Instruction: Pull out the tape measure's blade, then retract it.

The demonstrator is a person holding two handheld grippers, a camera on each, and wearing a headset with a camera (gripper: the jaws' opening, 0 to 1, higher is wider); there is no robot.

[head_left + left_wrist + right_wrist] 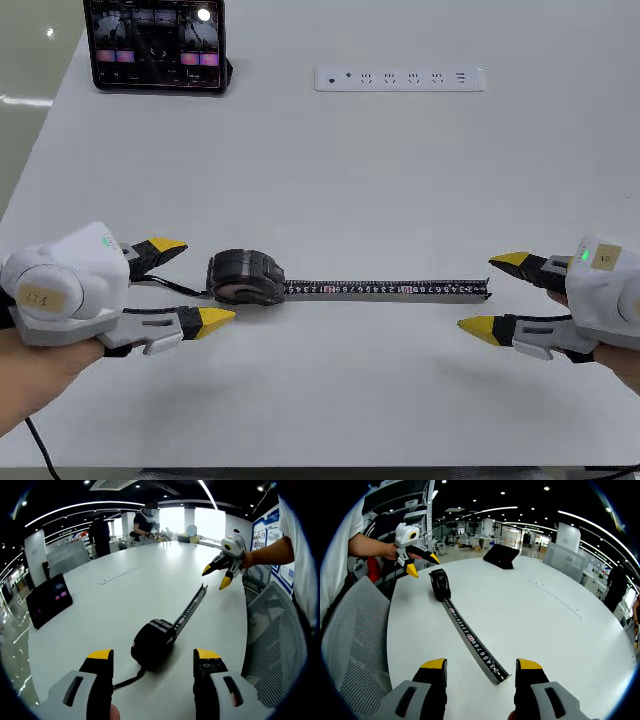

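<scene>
A black tape measure case [245, 277] lies on the white table [330, 170], its blade [385, 290] pulled out flat to the right. The blade's end hook [486, 291] rests on the table. My left gripper [196, 282] stands open just left of the case, jaws either side of it without touching; the case [154, 643] sits just ahead of its fingertips [100, 654]. My right gripper [500, 293] is open just right of the blade's tip, holding nothing. The blade [472, 640] runs away from it to the case [440, 583].
A dark tablet [157, 45] stands at the back left and a white power strip [400, 79] lies at the back centre. A thin black cord [172, 288] trails from the case's left side. A mesh chair [350, 635] stands beside the table.
</scene>
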